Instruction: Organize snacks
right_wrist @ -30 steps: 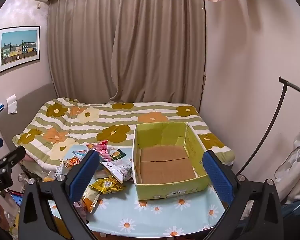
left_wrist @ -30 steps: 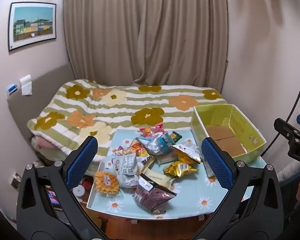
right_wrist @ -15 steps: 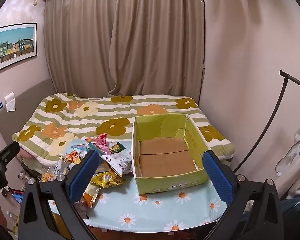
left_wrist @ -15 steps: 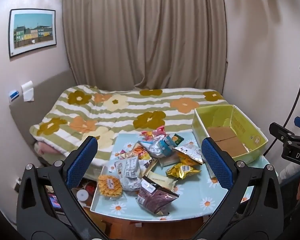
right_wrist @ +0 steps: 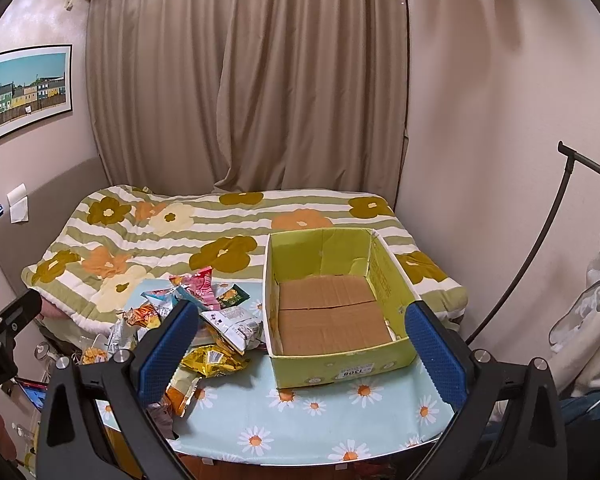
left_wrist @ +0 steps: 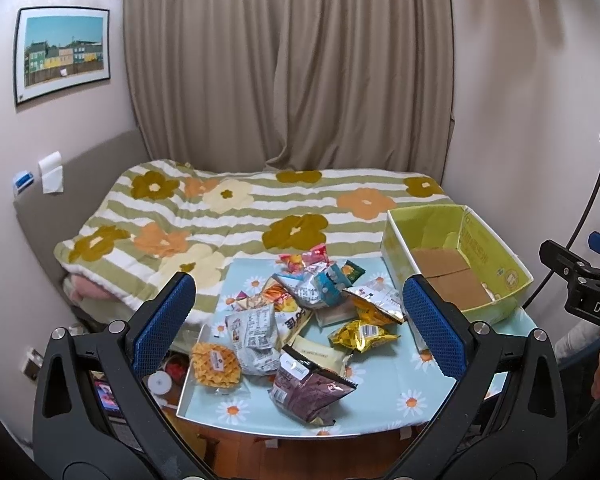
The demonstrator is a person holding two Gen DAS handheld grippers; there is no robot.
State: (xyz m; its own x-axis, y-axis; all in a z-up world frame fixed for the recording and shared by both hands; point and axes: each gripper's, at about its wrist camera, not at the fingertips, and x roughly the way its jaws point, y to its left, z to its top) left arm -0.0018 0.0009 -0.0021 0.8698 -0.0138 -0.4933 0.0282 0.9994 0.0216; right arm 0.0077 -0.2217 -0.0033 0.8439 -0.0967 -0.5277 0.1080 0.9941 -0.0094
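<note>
A heap of snack packets [left_wrist: 300, 320] lies on a small table with a light blue daisy cloth [left_wrist: 380, 408]; it holds a dark purple bag [left_wrist: 308, 390], a gold bag [left_wrist: 362, 334] and a waffle packet [left_wrist: 214, 364]. An empty yellow-green cardboard box [right_wrist: 332, 300] stands at the table's right end, and also shows in the left wrist view [left_wrist: 456, 264]. My left gripper [left_wrist: 300, 328] is open and empty, held above and short of the heap. My right gripper [right_wrist: 304, 352] is open and empty, in front of the box. The heap also shows in the right wrist view [right_wrist: 196, 320].
A bed with a green-striped flower quilt [left_wrist: 240, 216] lies right behind the table. Curtains [left_wrist: 288, 64] hang behind it. A black stand [right_wrist: 540, 248] leans at the right wall. Clutter sits on the floor left of the table [left_wrist: 160, 380].
Both views have tilted down and moved slightly closer to the table; the snack heap and box sit lower and larger in frame. Nothing was grasped.
</note>
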